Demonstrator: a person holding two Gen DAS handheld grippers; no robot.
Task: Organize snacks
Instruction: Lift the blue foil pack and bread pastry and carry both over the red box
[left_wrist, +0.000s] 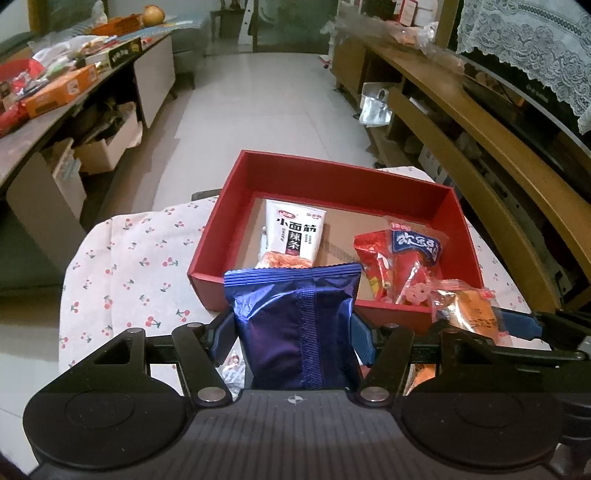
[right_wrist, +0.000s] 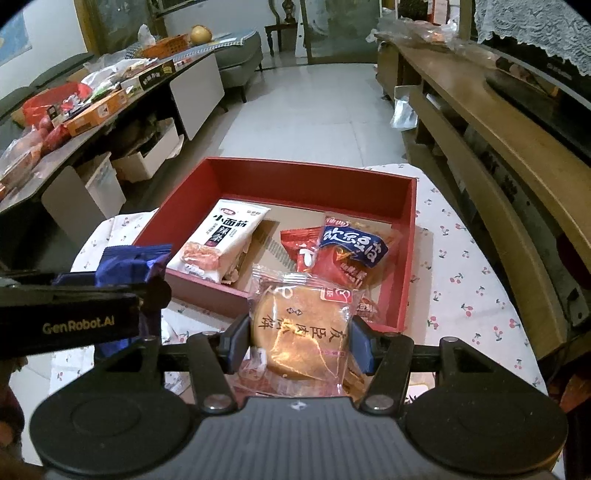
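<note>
Ahead of both tongs sits the red box (left_wrist: 332, 173), three snacks already inside. Your left tongs (left_wrist: 293, 328) pinch the blue pack (left_wrist: 295, 317); your right tongs (right_wrist: 301, 336) pinch the cake (right_wrist: 299, 325). You're mid-carry: next, reach over the near wall and release.

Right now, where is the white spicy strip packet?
In both wrist views the white spicy strip packet lies inside the red box, on its left side, left of the red snack bags there.
</note>
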